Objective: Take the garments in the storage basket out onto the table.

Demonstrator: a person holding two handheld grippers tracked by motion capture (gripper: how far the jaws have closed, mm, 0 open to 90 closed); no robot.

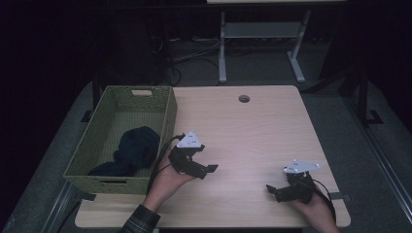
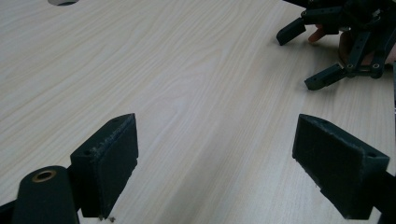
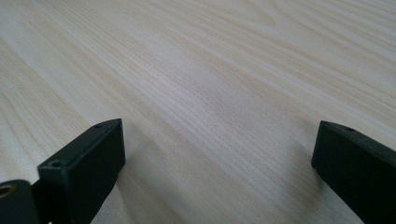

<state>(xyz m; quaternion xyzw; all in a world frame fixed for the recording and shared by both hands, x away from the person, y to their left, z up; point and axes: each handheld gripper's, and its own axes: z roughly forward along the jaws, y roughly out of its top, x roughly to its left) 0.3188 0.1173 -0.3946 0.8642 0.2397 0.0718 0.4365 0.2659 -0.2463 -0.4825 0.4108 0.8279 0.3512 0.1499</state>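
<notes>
With dark cloth (image 1: 137, 148) bundled in green basket (image 1: 167, 116) at nine o'clock, left gripper (image 1: 201, 171) nearer; right gripper (image 1: 275, 189) far; both jaws wide, empty, over bare surface (image 1: 252, 131).

The room is dark. The light wood worktop (image 1: 252, 126) stands on a grey floor (image 1: 340, 116). Far behind it are white table legs (image 1: 222, 48) and black cables (image 1: 170, 58).
</notes>
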